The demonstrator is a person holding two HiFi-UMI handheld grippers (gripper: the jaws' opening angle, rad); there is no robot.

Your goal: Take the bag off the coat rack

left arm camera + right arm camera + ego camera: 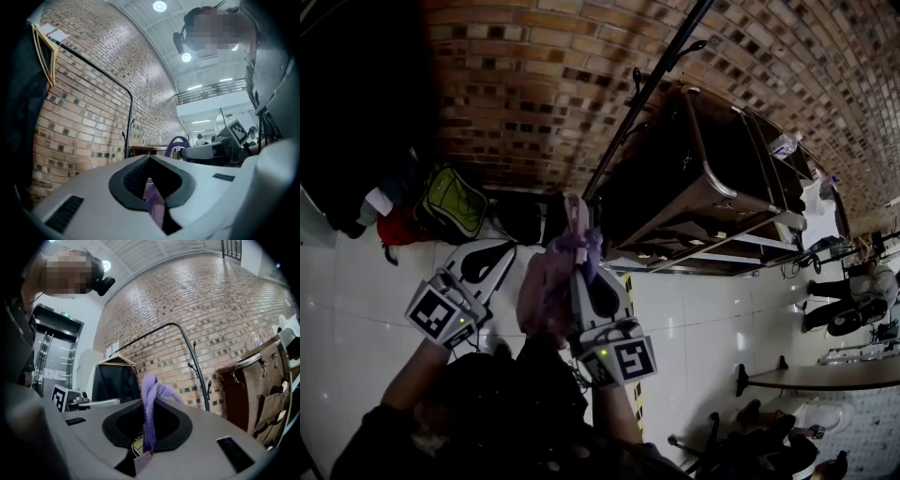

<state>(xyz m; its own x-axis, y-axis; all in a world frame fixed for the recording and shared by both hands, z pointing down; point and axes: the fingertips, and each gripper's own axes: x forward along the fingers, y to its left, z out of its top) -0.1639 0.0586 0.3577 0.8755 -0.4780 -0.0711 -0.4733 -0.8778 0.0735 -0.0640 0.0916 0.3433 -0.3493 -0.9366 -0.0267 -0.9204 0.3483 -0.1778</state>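
Note:
In the head view the purple mesh bag [548, 291] hangs between my two grippers, away from the black coat rack [647, 89]. My right gripper [584, 265] is shut on the bag's purple strap [149, 413], which runs over the jaw tips and down through their hollow. Just left of the bag is my left gripper [512, 247], its jaw tips together. Purple fabric [157, 204] shows in the slit behind those tips; whether it is pinched is unclear. The rack's pole also stands against the brick wall [194, 362] [129, 117].
A brown fabric cart on a metal frame [694, 178] stands right of the rack. A green backpack [450, 202] lies by the wall at left. A black garment hangs on a wooden hanger [115, 378]. Tables and chairs [825, 375] fill the lower right.

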